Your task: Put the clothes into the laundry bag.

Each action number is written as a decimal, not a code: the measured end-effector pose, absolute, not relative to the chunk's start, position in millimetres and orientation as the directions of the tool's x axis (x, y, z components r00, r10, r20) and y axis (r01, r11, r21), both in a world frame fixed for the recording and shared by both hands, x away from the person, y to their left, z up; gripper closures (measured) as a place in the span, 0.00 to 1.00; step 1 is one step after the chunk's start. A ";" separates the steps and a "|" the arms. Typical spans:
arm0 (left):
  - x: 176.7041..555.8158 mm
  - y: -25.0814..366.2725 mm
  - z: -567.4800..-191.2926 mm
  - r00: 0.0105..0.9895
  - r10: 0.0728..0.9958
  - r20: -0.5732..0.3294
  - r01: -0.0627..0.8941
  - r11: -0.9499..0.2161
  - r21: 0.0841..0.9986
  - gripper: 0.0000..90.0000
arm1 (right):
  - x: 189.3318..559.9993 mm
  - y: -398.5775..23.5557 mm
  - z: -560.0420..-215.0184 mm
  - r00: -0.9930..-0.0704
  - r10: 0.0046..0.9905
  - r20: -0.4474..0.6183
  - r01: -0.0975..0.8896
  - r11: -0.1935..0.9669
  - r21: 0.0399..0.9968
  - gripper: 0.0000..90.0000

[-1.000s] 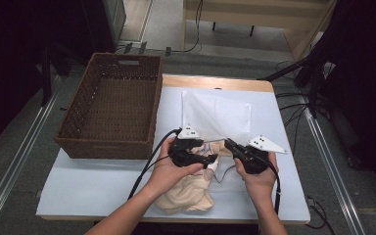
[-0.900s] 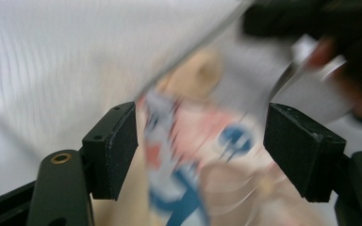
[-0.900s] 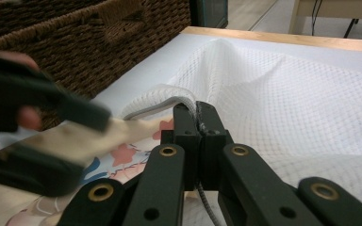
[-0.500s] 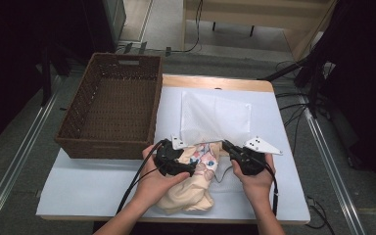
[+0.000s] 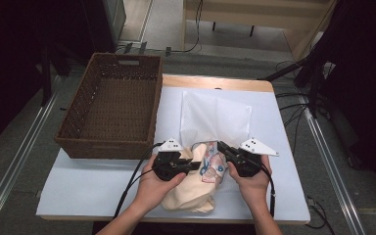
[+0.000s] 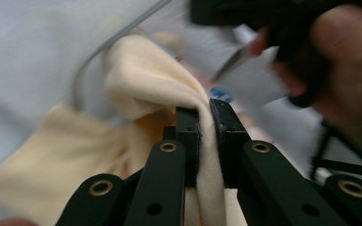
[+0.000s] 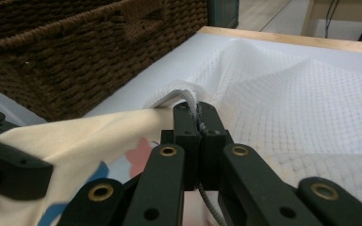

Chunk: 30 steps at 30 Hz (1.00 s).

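Observation:
A cream garment (image 5: 188, 193) with a coloured print lies bunched at the table's near edge, its top end at the mouth of a white mesh bag (image 5: 215, 117). My left gripper (image 5: 196, 165) has just been closing; in the left gripper view its jaws (image 6: 205, 113) pinch a fold of the cream cloth (image 6: 141, 80). My right gripper (image 5: 221, 146) is shut on the bag's rim; in the right gripper view (image 7: 198, 113) the gathered mesh edge sits between the pads, with the mesh (image 7: 287, 94) spread beyond and the garment (image 7: 75, 136) to the left.
A brown wicker basket (image 5: 107, 107) stands at the left of the white table top (image 5: 103, 181), close to the bag. In the right gripper view the basket's wall (image 7: 75, 47) rises just behind the garment. A wooden edge runs along the table's far side.
The left hand has shifted a little to the left and nearer, and its jaws have gone from apart to pinched on the cream cloth. The right gripper has kept its place on the bag.

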<state>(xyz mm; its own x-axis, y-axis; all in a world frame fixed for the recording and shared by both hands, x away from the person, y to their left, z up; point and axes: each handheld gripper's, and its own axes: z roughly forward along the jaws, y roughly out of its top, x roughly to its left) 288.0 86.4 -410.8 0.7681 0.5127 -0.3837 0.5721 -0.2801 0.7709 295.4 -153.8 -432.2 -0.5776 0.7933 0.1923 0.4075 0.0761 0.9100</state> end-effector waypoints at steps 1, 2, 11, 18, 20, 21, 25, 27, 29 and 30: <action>290.0 81.2 -408.5 0.778 0.487 -0.398 0.568 -0.273 0.776 0.93 | 294.6 -152.6 -431.3 -0.584 0.789 0.191 0.403 0.077 0.912 1.00; 292.7 75.5 -407.3 0.779 0.477 -0.408 0.572 -0.273 0.773 0.93 | 293.4 -151.2 -429.8 -0.588 0.786 0.192 0.401 0.077 0.913 1.00; 337.3 49.1 -463.2 0.642 0.712 -0.283 0.632 -0.283 0.721 0.82 | 283.2 -148.4 -418.9 -0.604 0.780 0.165 0.367 0.088 0.926 1.00; 320.1 75.6 -440.4 0.706 0.619 -0.344 0.583 -0.232 0.779 0.42 | 286.1 -156.2 -428.9 -0.583 0.795 0.169 0.391 0.092 0.916 1.00; 307.4 85.2 -429.4 0.733 0.605 -0.310 0.532 -0.227 0.816 0.36 | 287.0 -158.0 -429.1 -0.577 0.797 0.175 0.396 0.086 0.914 1.00; 301.5 89.9 -425.5 0.748 0.601 -0.282 0.500 -0.231 0.834 0.35 | 287.5 -158.4 -429.1 -0.576 0.799 0.174 0.393 0.084 0.916 1.00; 288.7 103.1 -428.2 0.745 0.622 -0.240 0.493 -0.271 0.827 0.30 | 287.7 -157.6 -428.4 -0.574 0.800 0.175 0.392 0.081 0.916 1.00; 288.6 104.2 -441.1 0.708 0.655 -0.263 0.565 -0.302 0.768 0.27 | 287.5 -156.9 -427.9 -0.573 0.801 0.175 0.394 0.082 0.916 1.00; 289.5 105.7 -454.1 0.684 0.663 -0.305 0.616 -0.301 0.728 0.27 | 287.4 -156.0 -427.7 -0.576 0.799 0.174 0.390 0.082 0.917 1.00; 289.1 107.3 -457.3 0.673 0.662 -0.331 0.631 -0.280 0.723 0.33 | 287.0 -155.0 -427.7 -0.577 0.798 0.173 0.391 0.084 0.917 1.00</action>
<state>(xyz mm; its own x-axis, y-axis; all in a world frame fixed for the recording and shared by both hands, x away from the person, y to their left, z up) 289.1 107.3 -457.3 0.6730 0.6615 -0.3308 0.6310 -0.2802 0.7234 287.0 -155.0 -427.7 -0.5774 0.7980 0.1728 0.3908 0.0843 0.9166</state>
